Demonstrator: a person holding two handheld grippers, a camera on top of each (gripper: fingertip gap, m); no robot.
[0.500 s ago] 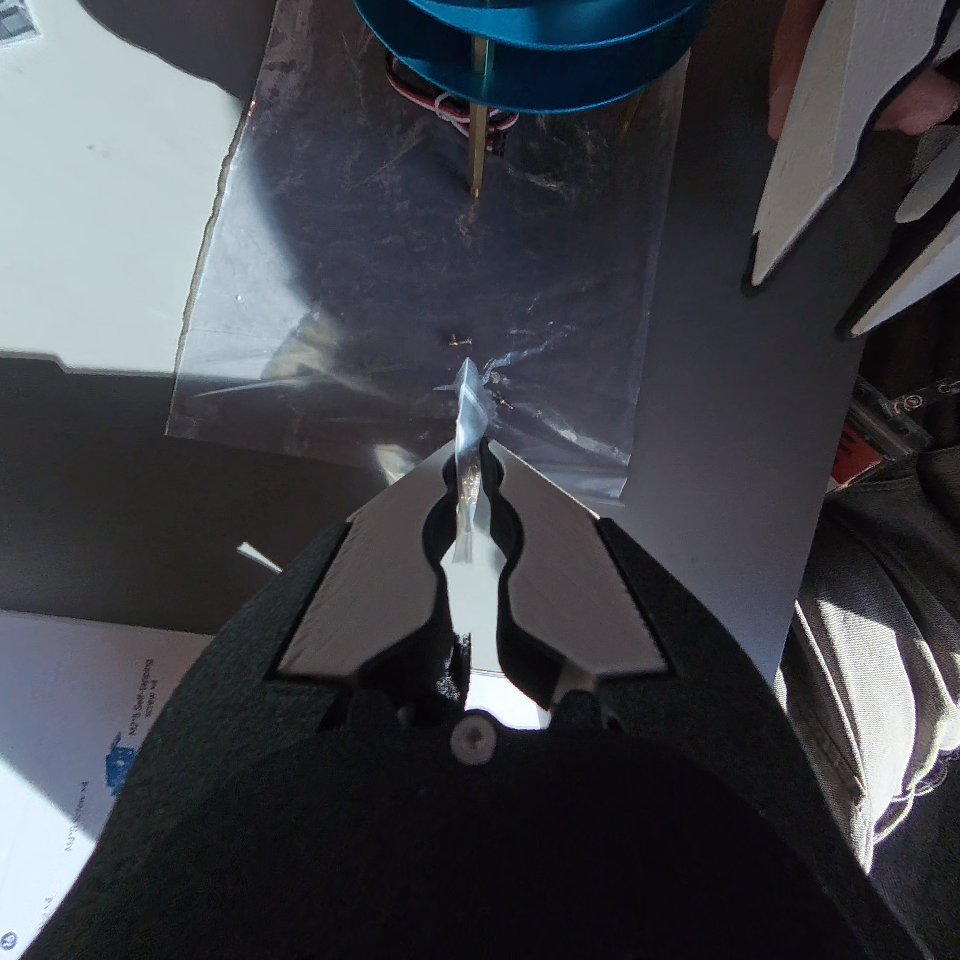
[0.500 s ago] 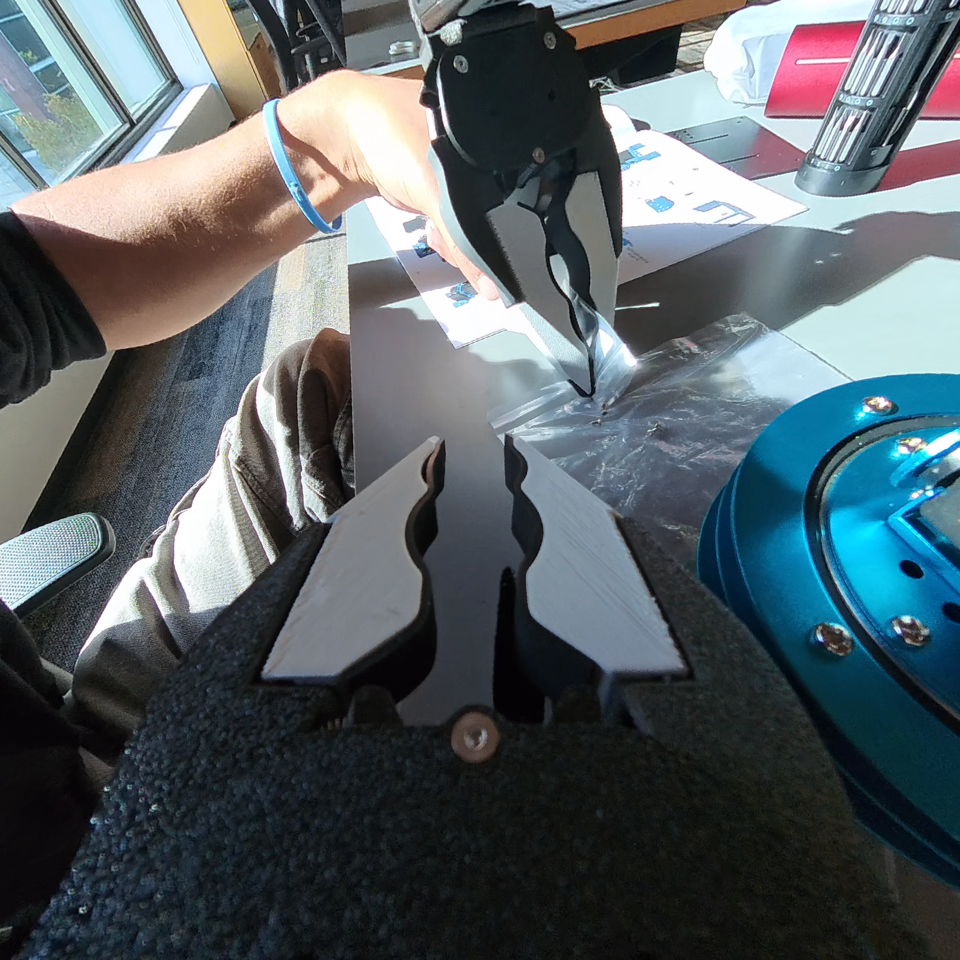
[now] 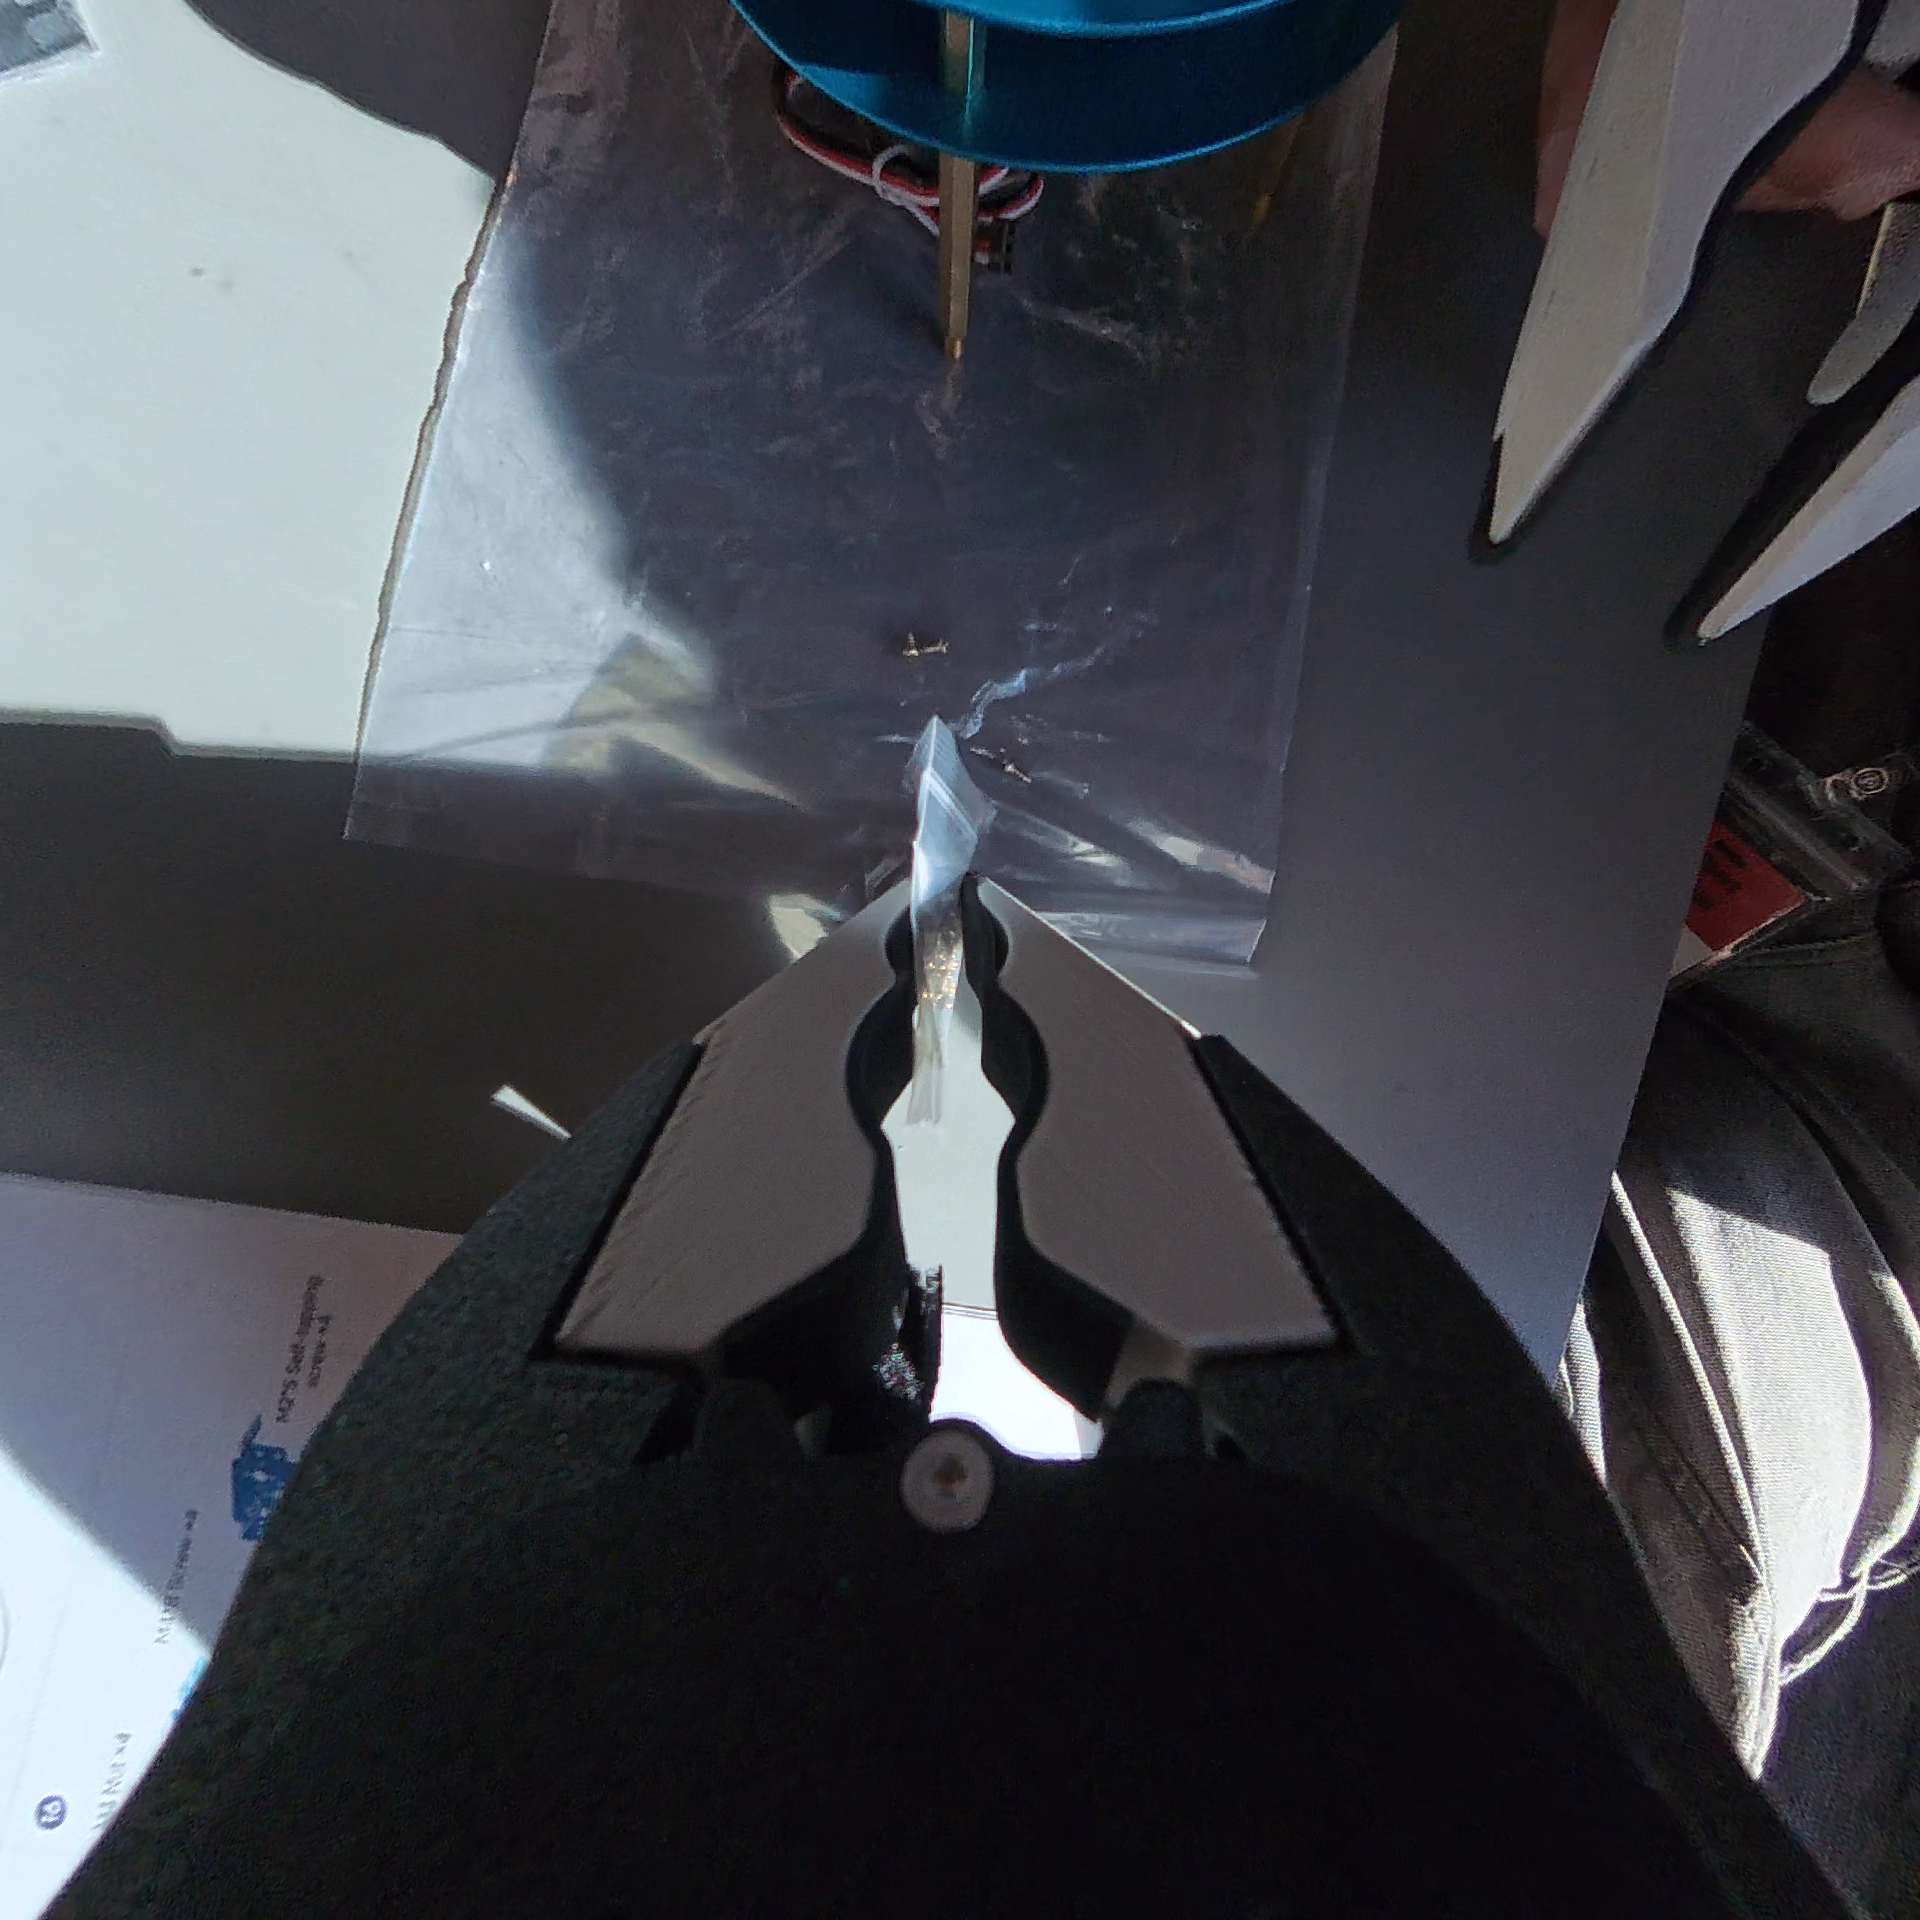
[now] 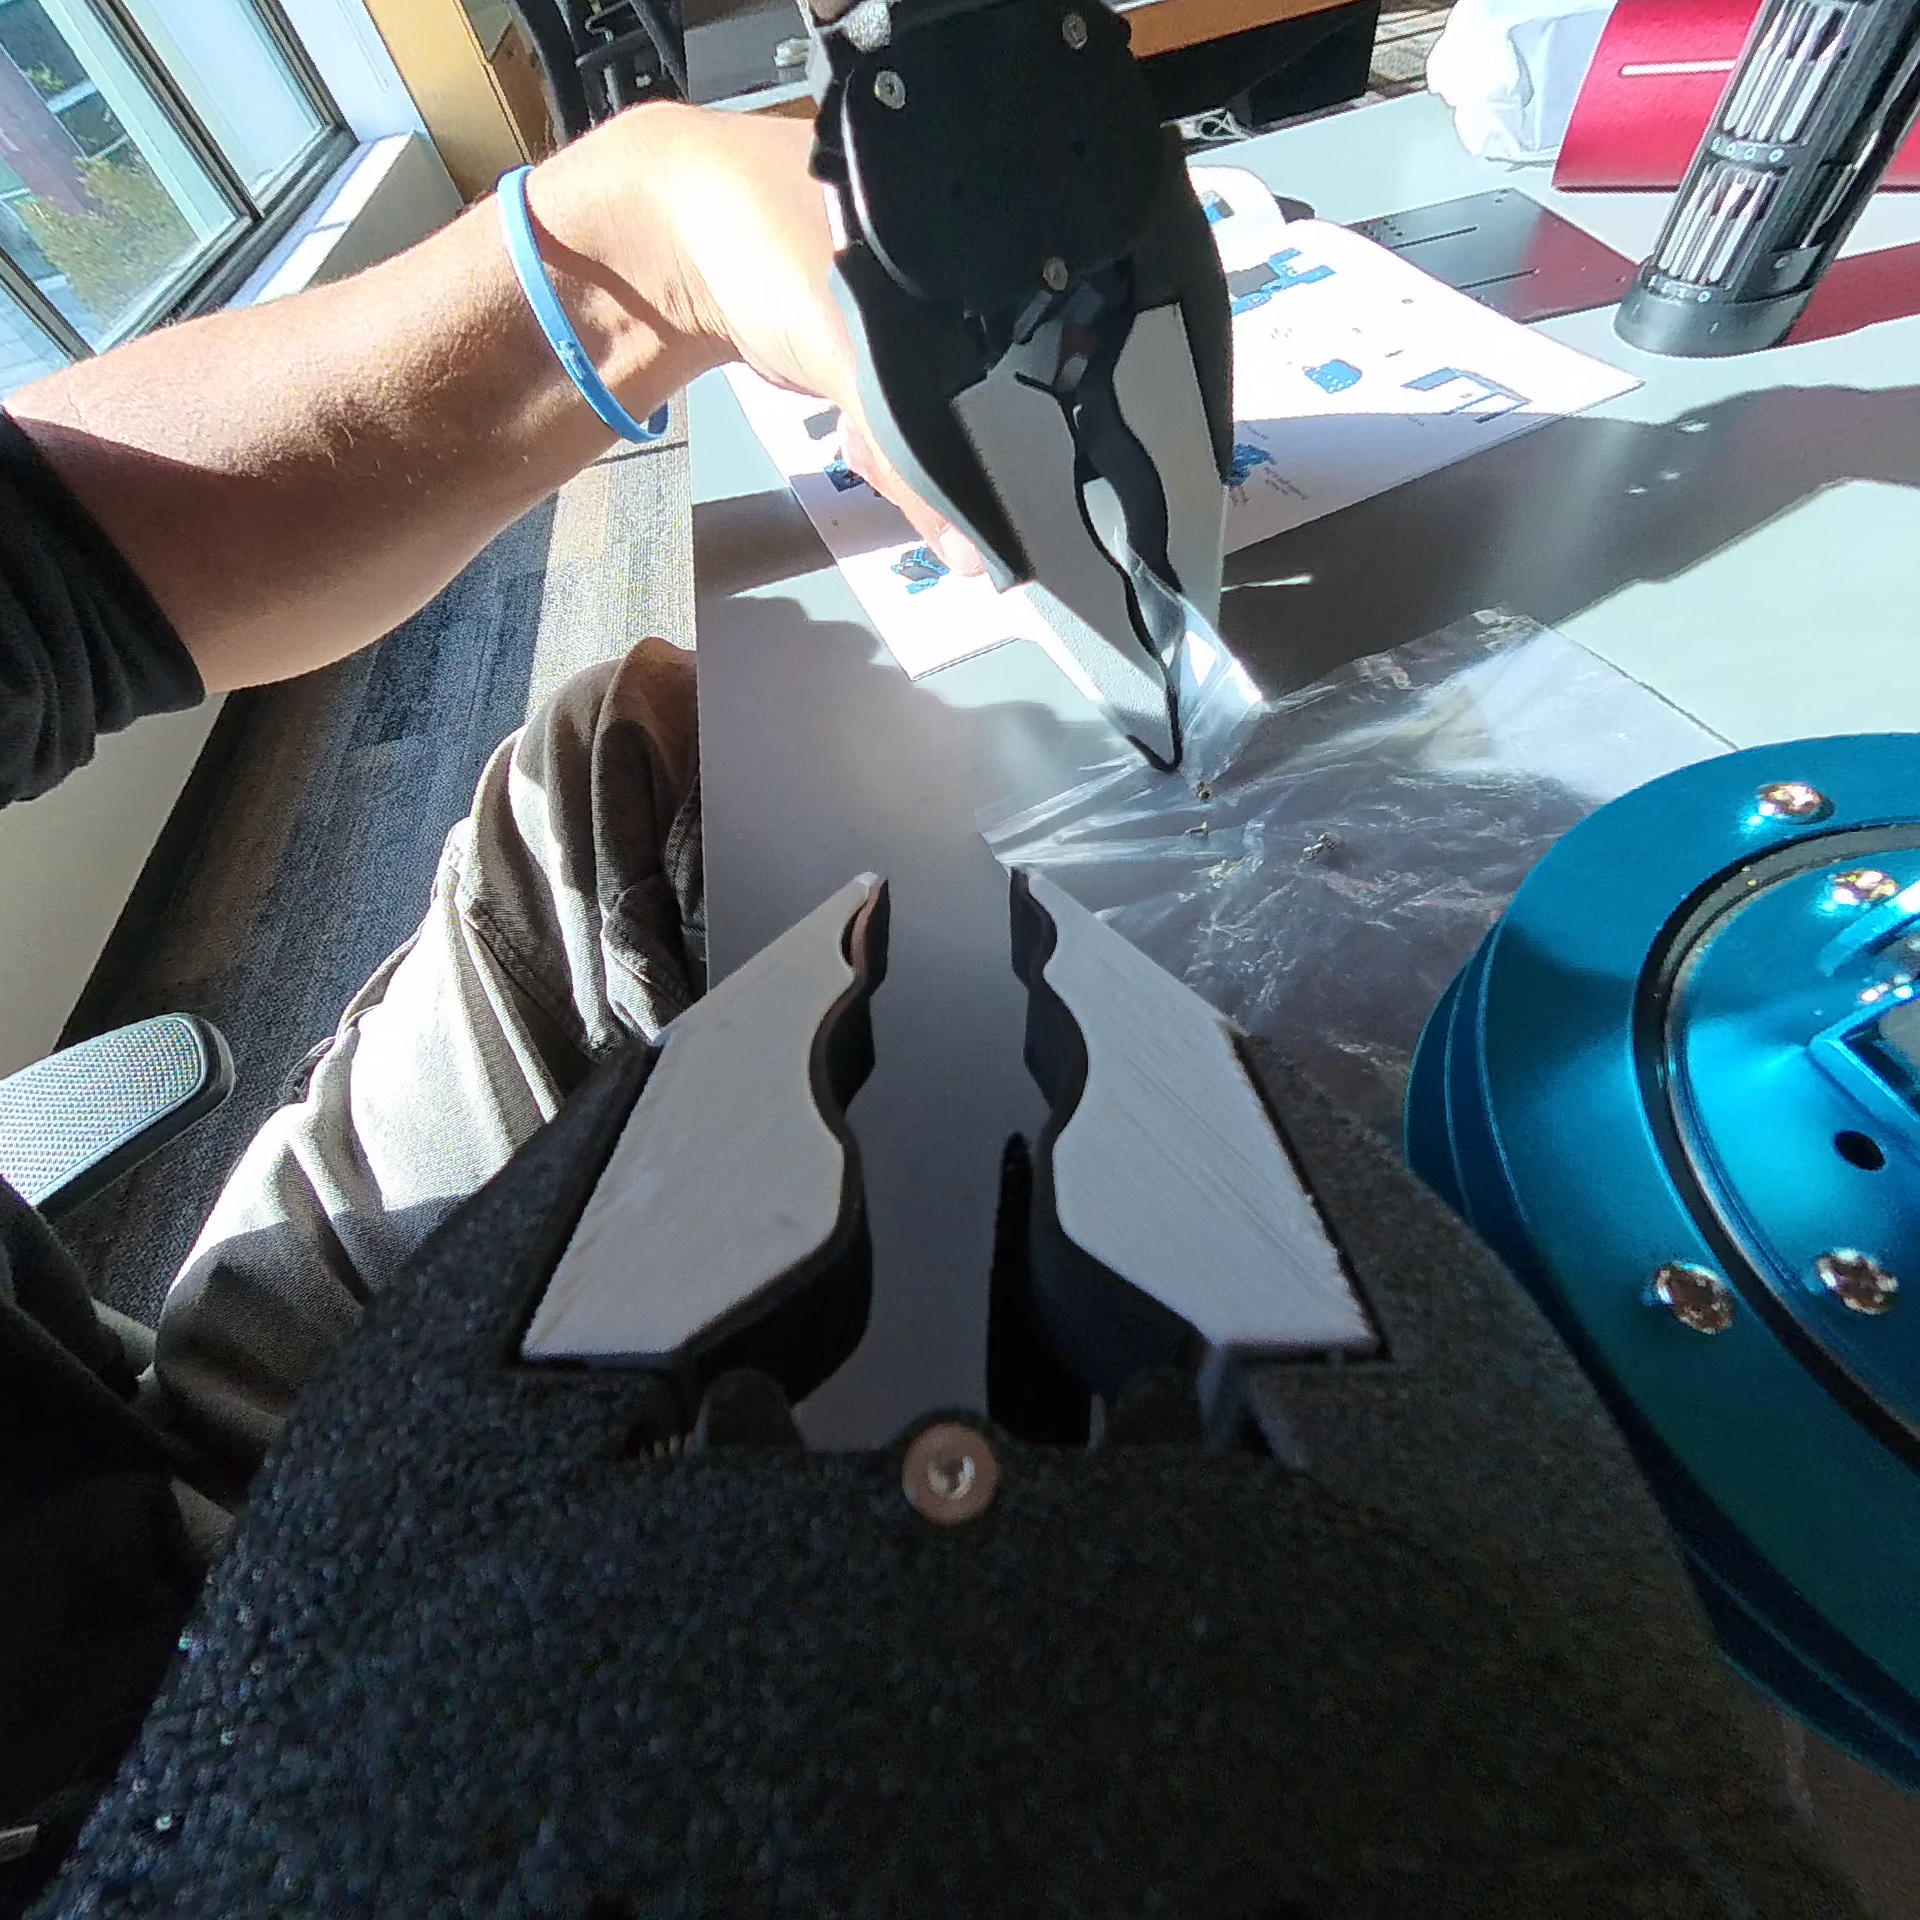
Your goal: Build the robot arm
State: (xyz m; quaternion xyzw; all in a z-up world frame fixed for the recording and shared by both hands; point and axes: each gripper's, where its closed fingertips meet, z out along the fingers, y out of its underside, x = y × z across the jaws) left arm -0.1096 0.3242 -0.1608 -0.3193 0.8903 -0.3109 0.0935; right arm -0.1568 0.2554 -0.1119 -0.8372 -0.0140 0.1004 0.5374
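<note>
Right gripper point(image 4: 948, 899) parted and empty above the dark table point(image 4: 831, 727), just beside the blue round device point(image 4: 1662, 1195). Farther on, left gripper point(image 3: 951, 894) pinched tight on a small clear bag point(image 3: 940, 821), tip down over the flat plastic sheet point(image 3: 727, 520) with tiny screws point(image 3: 923, 648) scattered close by.

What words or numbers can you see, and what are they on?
White paper sheet: small print beside blue pictures; I do not copy writing out.
Red and black label: too blurred to read.
Small clear bag in the left gripper: nothing readable.
Blue round device: no writing.
</note>
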